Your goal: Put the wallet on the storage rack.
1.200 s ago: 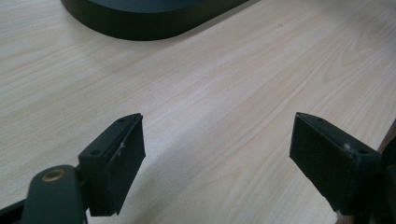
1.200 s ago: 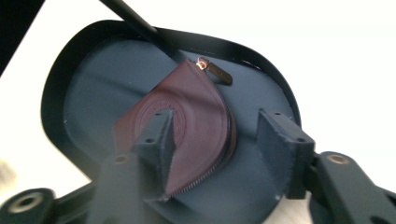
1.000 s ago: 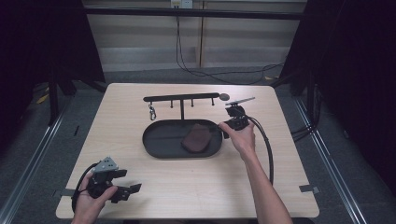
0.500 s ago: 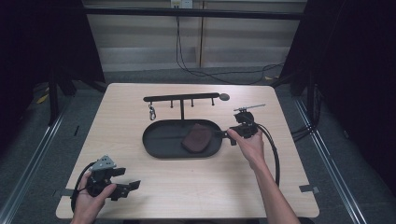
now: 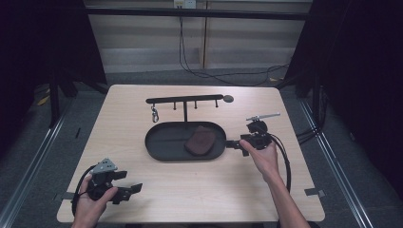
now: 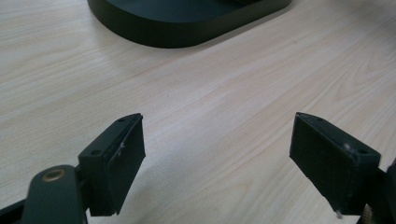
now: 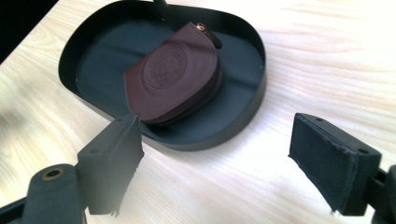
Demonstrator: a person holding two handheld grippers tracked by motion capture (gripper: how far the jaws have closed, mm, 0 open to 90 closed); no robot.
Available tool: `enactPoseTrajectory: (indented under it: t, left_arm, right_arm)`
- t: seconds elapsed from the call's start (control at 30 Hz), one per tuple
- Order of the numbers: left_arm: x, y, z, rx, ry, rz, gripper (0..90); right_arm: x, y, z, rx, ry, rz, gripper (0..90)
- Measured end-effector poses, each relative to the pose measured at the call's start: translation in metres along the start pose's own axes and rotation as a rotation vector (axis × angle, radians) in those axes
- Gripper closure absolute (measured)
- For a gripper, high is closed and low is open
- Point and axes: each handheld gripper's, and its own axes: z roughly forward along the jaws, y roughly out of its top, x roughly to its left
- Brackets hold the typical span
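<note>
Brown leather pouch [image 7: 175,77] is seen lying in the black tray [image 7: 254,100] — both tongs, left [image 6: 217,156] and right [image 7: 215,161], are held wide, empty.

A light wooden table [image 5: 142,123] is seen, with pale grain across its top. A black oval tray [image 7: 254,93] is set directly on it, just ahead of the open right jaws, and its rim is also seen beyond the left jaws. A black rack [image 5: 184,100] with small hooks is placed on the table behind the tray. Bare wood is found between and under both pairs of jaws.
</note>
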Motion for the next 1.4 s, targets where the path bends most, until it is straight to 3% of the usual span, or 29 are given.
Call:
enactPoseTrajectory:
  t: [0.17,0.53,0.83,1.1,1.27,1.4]
  left_arm:
    - [0.0,0.0,0.0,-0.004,0.001,-0.002,18.0]
    - [0.001,0.0,-0.002,-0.001,0.009,0.005,18.0]
    - [0.0,-0.001,0.0,0.008,0.017,-0.002,18.0]
    - [0.001,0.0,0.001,0.02,0.019,0.001,18.0]
    - [0.002,-0.001,0.001,0.022,0.019,-0.007,18.0]
    - [0.0,0.0,0.002,0.022,0.004,0.002,18.0]
  right_arm:
    - [0.0,-0.012,-0.01,-0.012,-0.002,-0.006,17.4]
    - [-0.002,-0.044,-0.029,-0.047,-0.056,-0.007,17.7]
    - [-0.009,-0.078,-0.046,-0.041,-0.094,0.001,19.0]
    - [-0.021,-0.104,-0.057,-0.04,-0.128,0.002,18.9]
    - [-0.036,-0.12,-0.063,-0.053,-0.148,0.045,18.4]
    - [-0.041,-0.127,-0.064,-0.034,-0.208,0.038,18.4]
